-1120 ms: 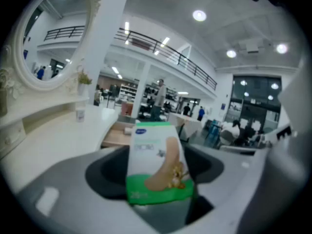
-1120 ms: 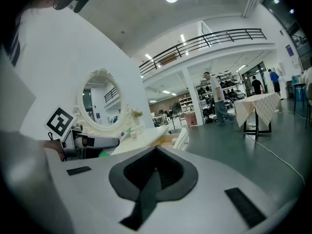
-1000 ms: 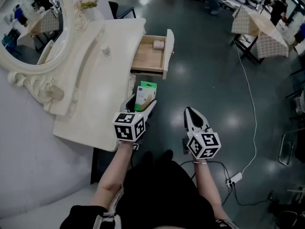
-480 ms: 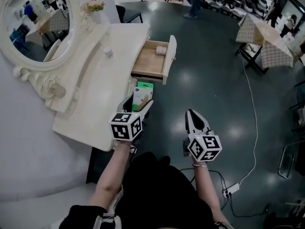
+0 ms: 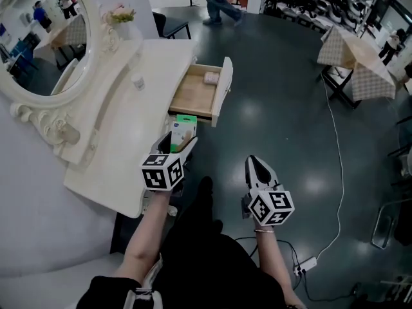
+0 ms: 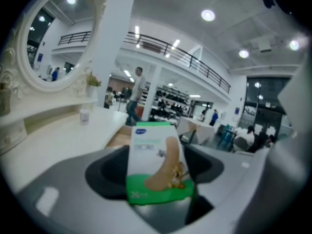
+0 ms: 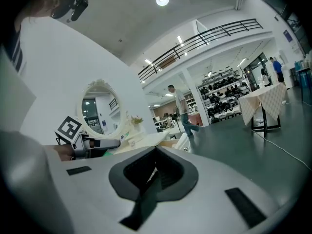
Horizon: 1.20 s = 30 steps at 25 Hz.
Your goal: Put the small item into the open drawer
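Observation:
My left gripper (image 5: 177, 140) is shut on a small white and green box of plasters (image 5: 183, 130), which stands upright between its jaws (image 6: 157, 165). It hovers by the front edge of the cream dressing table (image 5: 122, 127), just short of the open wooden drawer (image 5: 196, 94). Inside that drawer, at its far end, lies a small pink packet (image 5: 211, 78). Out to the right, over the dark floor, my right gripper (image 5: 257, 167) is shut with nothing in it (image 7: 155, 175).
An oval mirror (image 5: 40, 36) in an ornate cream frame stands at the table's back. A small white jar (image 5: 137, 82) and a flower vase (image 5: 120, 19) sit on the top. A white cable (image 5: 337, 166) runs across the floor, and a person (image 5: 222, 0) walks at the far end.
The whole view has shifted as I moved; my left gripper with the box has come slightly nearer the drawer. The person in the background has walked to the left.

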### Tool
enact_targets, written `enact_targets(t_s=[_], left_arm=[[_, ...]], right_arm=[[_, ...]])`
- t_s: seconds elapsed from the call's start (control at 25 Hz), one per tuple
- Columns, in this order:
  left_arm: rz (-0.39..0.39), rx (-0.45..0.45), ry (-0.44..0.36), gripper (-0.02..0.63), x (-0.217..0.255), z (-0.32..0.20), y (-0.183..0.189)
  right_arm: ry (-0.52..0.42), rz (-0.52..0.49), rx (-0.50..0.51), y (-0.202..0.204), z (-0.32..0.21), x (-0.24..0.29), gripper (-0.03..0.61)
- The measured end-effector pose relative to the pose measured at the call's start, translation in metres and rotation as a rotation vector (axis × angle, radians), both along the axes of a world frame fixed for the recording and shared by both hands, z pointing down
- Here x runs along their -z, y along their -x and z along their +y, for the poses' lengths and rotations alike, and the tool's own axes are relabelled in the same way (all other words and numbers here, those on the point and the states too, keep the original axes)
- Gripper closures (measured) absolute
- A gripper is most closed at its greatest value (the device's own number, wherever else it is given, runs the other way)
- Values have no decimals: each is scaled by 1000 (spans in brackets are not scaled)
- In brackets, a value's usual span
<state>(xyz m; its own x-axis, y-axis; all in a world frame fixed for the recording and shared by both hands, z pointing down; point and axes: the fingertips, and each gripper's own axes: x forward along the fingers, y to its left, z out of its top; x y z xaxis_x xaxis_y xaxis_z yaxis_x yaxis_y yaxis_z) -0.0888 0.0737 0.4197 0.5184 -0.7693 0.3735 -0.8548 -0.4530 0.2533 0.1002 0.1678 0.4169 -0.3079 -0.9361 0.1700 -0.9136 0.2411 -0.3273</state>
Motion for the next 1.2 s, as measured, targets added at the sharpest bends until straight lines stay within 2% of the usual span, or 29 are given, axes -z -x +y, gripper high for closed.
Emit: enact_targets(t_s=[0.4, 0.76, 1.2], left_arm=[[3, 34, 22, 254, -20, -106, -13], [-12, 21, 22, 253, -24, -203, -16], [13, 14, 22, 253, -26, -267, -19]], right_arm=[[20, 7, -36, -28, -96, -10, 574], [10, 15, -26, -21, -199, 0, 574], [29, 36, -35, -13, -261, -1, 574]])
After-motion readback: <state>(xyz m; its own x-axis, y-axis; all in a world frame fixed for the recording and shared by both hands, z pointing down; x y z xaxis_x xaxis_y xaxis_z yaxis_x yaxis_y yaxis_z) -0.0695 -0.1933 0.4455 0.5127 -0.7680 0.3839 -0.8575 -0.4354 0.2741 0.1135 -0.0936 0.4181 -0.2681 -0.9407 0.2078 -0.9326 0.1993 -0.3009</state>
